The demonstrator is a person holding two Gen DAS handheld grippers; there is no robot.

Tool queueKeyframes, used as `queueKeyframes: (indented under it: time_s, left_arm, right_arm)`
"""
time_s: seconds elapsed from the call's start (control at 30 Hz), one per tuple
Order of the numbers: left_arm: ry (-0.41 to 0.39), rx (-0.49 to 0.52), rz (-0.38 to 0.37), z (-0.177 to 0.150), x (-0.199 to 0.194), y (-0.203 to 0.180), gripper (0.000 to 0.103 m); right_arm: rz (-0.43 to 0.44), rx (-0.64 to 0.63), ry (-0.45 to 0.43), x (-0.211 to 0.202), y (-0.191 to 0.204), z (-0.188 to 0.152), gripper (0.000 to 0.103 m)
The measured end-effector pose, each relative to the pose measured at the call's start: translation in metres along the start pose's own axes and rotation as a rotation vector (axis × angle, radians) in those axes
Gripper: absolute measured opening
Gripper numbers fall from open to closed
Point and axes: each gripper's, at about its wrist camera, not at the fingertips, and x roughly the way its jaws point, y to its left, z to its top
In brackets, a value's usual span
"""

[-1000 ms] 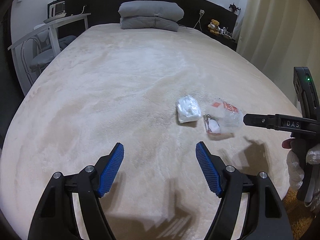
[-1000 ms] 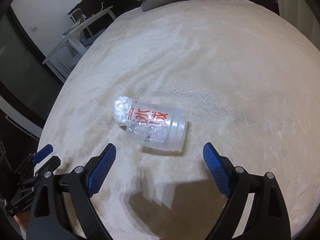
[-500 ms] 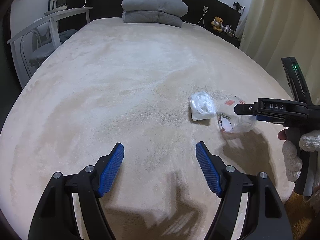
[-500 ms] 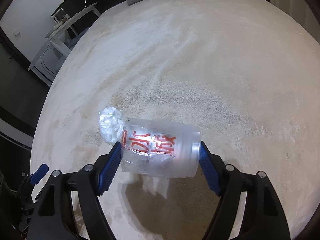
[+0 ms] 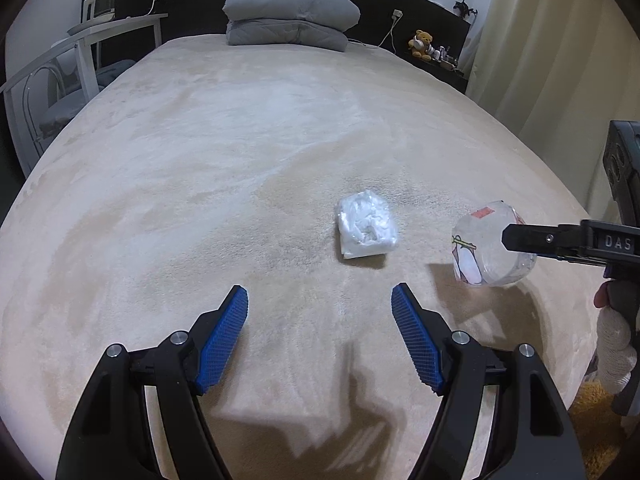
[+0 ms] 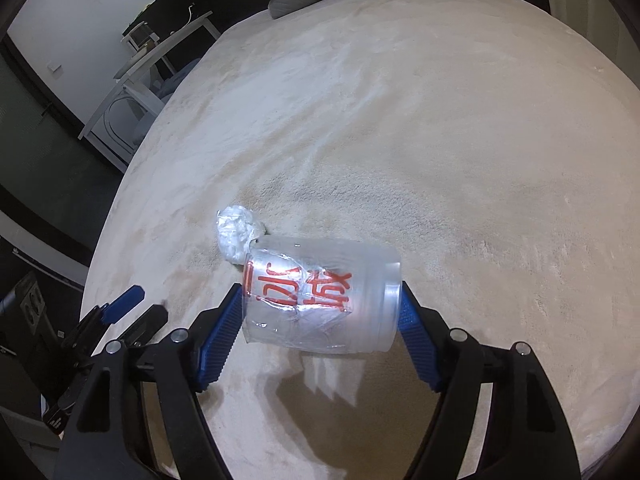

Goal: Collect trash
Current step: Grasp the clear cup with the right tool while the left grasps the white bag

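Right gripper point(image 6: 320, 312) has its blue pads against both ends of a clear plastic cup point(image 6: 320, 296) with red lettering, the cup lying sideways between the fingers, base at the 9 o'clock pad and rim at the 3 o'clock pad. In the left wrist view the cup point(image 5: 490, 252) casts a shadow on the cream bedcover point(image 5: 200, 168) below it and looks lifted clear, though contact underneath cannot be ruled out. Left gripper point(image 5: 320, 340) hovers low over the cover, jaws wide, nothing between them. A crumpled white plastic bag point(image 5: 366, 230) lies on the cover at about 1 o'clock from the left gripper, near but apart from the cup; in the right wrist view the bag point(image 6: 238, 236) sits just beyond the cup's base at 11 o'clock. Grey pillows point(image 5: 290, 16) stacked at 12 o'clock by the headboard. Step in hand, as I judge it: first piece of trash gripped and coming off the bed. Next move likely calls for carrying the cup to a bin, none in view, with a light grip since thin plastic may buckle or slip endwise; the open left gripper is well placed to advance toward the bag and close on it.
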Motion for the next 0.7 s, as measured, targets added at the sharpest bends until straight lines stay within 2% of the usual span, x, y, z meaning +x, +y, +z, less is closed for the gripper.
queueKeyframes:
  time_s: [0.3, 0.57, 0.63, 0.67, 0.7]
  left_arm:
    - [0.014, 0.022, -0.016, 0.022, 0.04, -0.027, 0.073]
    - [0.022, -0.024, -0.037, 0.039, 0.077, -0.029, 0.073]
    - [0.031, -0.025, -0.044, 0.041, 0.084, -0.031, 0.072]
    - [0.028, -0.018, -0.045, 0.041, 0.086, -0.033, 0.068]
    - [0.033, -0.011, -0.043, 0.042, 0.089, -0.035, 0.06]
  right_arm:
    - [0.034, -0.037, -0.014, -0.033, -0.016, -0.009, 0.073]
    - [0.049, -0.04, -0.016, -0.045, -0.035, -0.014, 0.073]
    - [0.051, -0.04, -0.018, -0.048, -0.039, -0.015, 0.073]
    - [0.049, -0.04, -0.02, -0.05, -0.041, -0.016, 0.073]
    - [0.049, -0.042, -0.022, -0.051, -0.042, -0.015, 0.073]
